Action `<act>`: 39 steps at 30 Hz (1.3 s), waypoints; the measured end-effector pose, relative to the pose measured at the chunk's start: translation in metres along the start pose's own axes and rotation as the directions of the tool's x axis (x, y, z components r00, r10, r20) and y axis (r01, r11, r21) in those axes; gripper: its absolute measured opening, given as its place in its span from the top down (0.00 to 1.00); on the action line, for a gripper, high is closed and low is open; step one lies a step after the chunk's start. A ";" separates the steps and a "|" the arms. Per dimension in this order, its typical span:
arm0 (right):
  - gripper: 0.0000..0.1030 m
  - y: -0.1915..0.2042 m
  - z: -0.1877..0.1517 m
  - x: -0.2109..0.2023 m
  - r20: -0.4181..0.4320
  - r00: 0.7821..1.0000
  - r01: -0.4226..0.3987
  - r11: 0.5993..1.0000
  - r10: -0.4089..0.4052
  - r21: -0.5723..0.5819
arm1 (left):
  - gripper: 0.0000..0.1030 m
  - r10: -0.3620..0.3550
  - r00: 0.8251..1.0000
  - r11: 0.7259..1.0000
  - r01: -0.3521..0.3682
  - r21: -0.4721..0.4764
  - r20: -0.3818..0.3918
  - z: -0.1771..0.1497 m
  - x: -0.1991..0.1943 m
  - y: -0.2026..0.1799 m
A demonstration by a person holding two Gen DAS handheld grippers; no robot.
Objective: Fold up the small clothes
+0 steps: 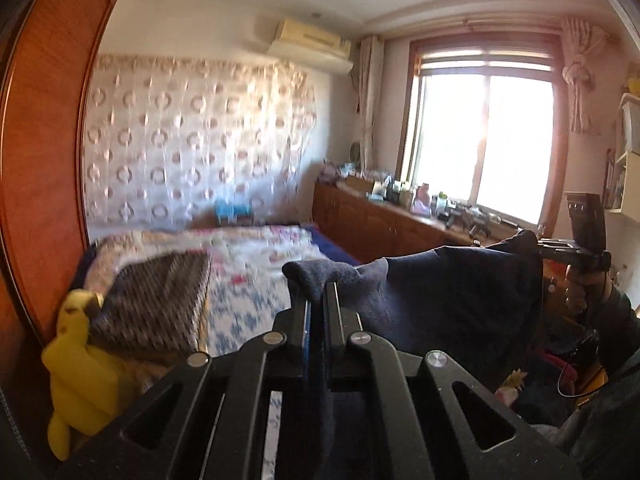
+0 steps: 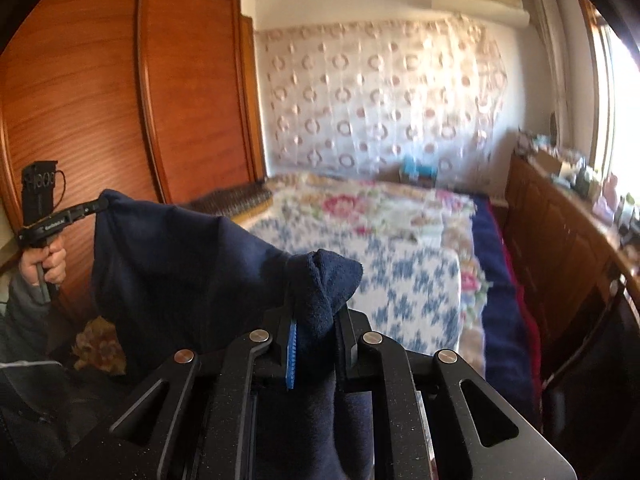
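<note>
Both hand-held grippers [image 1: 318, 300] [image 2: 316, 320] pinch navy garment [image 1: 460, 300], raised apart.

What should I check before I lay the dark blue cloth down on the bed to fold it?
1. Left tongs shut on the navy garment: ok.
2. Right tongs shut on its other corner: ok.
3. Top edge stretched between both tongs: ok.
4. Garment lifted clear of the bed: ok.
5. Lower hem hanging free, untwisted: cannot tell.
6. Floral bedspread ahead free for laying it down: ok.
</note>
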State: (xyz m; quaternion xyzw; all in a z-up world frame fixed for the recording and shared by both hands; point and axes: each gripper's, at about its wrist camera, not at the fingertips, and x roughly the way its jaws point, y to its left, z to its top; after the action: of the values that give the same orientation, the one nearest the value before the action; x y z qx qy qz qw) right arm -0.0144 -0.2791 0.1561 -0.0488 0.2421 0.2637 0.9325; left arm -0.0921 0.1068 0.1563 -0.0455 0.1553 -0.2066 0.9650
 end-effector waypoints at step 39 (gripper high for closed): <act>0.52 -0.145 0.021 0.215 -0.266 0.942 0.237 0.967 -0.204 0.096 | 0.59 0.152 0.909 0.987 -0.161 0.011 -0.388 -0.049 0.230 0.087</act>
State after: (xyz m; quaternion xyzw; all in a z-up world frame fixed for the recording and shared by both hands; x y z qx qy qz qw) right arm 0.2295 -0.2984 0.0668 -0.0499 0.3689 0.1330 0.9185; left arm 0.1251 0.0899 0.0316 -0.0015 0.3486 -0.1318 0.9280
